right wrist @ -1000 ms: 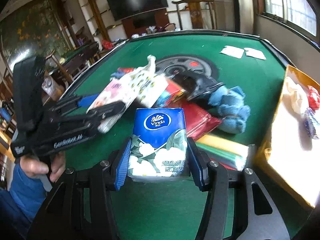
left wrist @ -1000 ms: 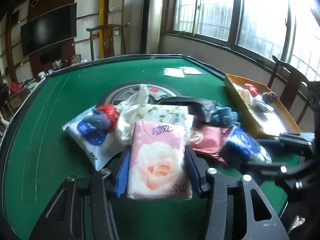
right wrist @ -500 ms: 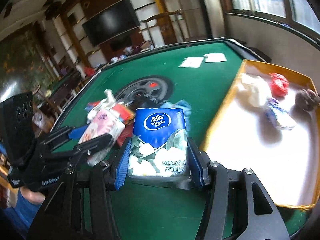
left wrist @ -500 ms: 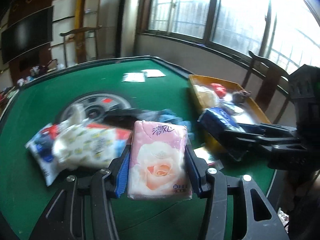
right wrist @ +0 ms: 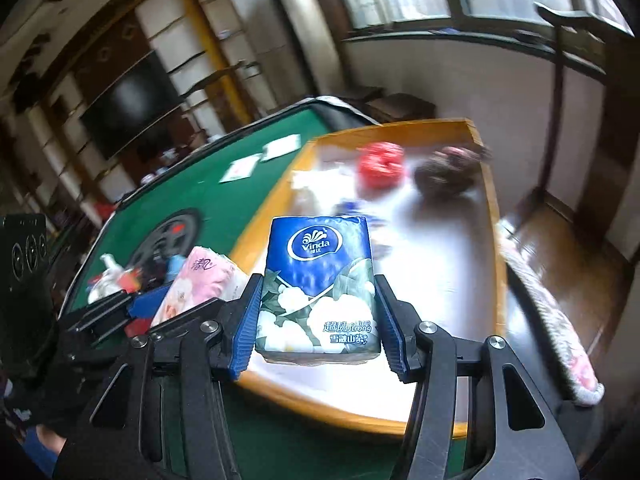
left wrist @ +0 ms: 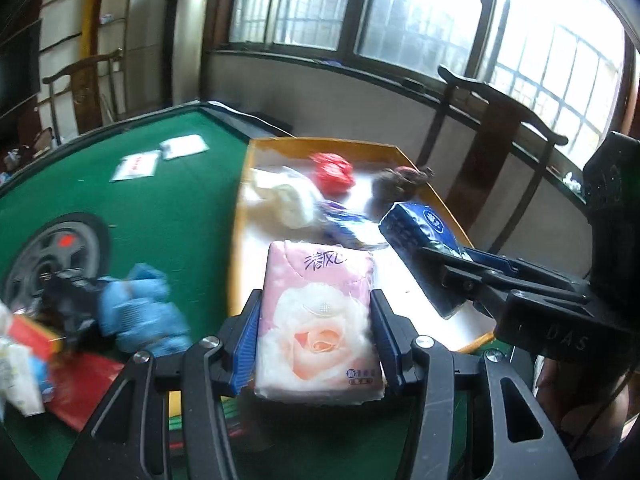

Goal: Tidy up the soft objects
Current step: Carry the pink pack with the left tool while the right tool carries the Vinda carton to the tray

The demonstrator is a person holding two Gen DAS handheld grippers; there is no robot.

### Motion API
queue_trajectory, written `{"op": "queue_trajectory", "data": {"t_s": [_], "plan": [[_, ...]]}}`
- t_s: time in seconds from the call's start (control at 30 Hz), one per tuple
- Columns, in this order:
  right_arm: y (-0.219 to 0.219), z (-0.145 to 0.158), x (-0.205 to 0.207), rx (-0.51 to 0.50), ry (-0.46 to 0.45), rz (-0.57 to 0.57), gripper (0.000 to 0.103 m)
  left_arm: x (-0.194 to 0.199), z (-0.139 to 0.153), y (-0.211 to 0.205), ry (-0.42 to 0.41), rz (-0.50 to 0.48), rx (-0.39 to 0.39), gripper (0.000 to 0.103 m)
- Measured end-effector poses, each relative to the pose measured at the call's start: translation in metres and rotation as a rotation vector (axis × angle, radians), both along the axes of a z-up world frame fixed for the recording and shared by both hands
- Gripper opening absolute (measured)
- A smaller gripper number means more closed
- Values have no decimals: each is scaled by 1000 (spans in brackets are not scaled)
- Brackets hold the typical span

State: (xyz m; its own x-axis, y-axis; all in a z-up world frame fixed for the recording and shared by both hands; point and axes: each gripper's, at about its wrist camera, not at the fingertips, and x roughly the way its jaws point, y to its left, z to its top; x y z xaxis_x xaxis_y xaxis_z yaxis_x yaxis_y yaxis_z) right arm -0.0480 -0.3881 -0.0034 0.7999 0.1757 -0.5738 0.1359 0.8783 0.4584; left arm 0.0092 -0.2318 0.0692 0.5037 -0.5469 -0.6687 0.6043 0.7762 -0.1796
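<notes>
A pink rose-printed tissue pack (left wrist: 318, 320) is pinched by the left gripper (left wrist: 316, 344) above the near edge of the yellow-rimmed tray (left wrist: 236, 248). A blue Vinda tissue pack (right wrist: 318, 284) is clamped in the right gripper (right wrist: 318, 324) beside it. Both packs are judged light and squashy, best held across their flat sides.

Right gripper (right wrist: 318, 312) clamps upright blue Vinda tissue pack (right wrist: 318, 284) | tray (right wrist: 494, 216), yellow-rimmed, white inside, behind it toward 12 o'clock; red bundle (right wrist: 380, 164) and dark bundle (right wrist: 444, 176) inside | left gripper (right wrist: 176, 300) at 9 o'clock grips pink tissue pack (right wrist: 200, 284) | green table (right wrist: 224, 200) toward 10 o'clock
</notes>
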Motion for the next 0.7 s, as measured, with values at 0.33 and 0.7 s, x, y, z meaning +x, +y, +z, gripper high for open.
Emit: {"op": "queue_trajectory", "data": {"t_s": [0.33, 0.7], "plan": [[-19, -23, 7, -20, 69, -39, 53, 15, -31, -32, 60, 4, 53, 52], [-11, -30, 15, -84, 133, -36, 54, 17, -38, -36, 62, -18, 68, 53]]}}
